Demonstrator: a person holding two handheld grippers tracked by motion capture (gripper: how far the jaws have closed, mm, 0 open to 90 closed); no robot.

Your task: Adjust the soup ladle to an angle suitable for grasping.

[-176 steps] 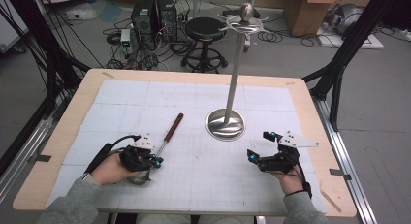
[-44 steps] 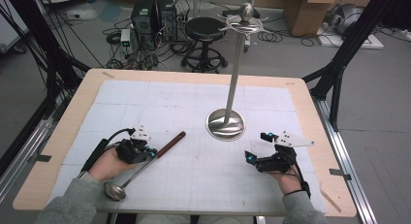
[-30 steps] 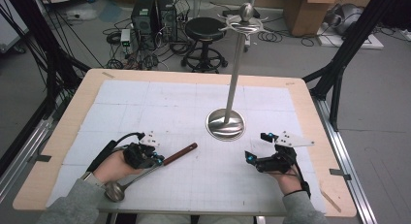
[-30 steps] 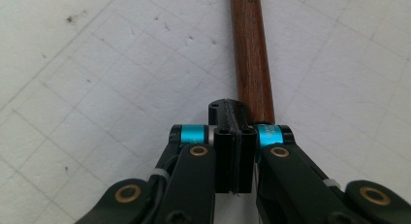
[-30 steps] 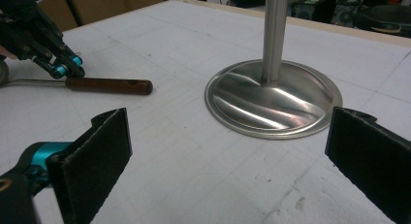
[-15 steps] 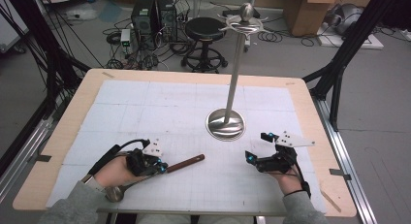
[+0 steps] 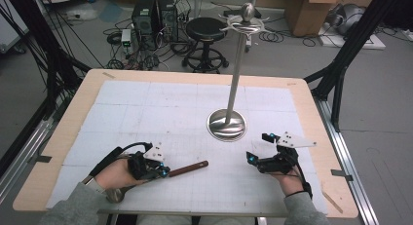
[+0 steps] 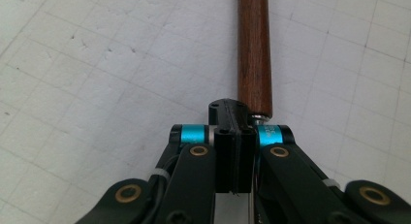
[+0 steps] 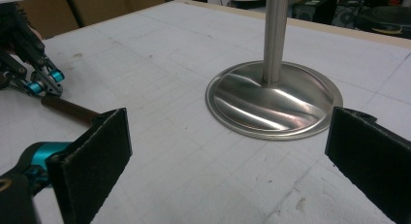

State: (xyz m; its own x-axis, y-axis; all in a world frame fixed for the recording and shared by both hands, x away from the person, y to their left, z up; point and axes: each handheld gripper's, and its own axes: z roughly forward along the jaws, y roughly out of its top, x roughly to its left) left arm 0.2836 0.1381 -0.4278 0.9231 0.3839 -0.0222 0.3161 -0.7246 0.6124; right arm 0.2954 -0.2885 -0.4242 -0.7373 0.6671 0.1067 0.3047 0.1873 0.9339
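Gripping: my left hand-held gripper clenched on brown wooden-handled metal ladle, ready for lifting
Right hand-held gripper: released, waiting

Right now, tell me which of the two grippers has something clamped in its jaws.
The left gripper: its jaws are shut on the ladle, just below its brown wooden handle. The right gripper stands open over bare table, holding nothing.

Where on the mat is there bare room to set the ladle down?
Bare mat lies behind the left claw, left of the stand base, up to the table's far edge. A smaller patch separates the ladle handle from the right claw. Around the base it's tight.
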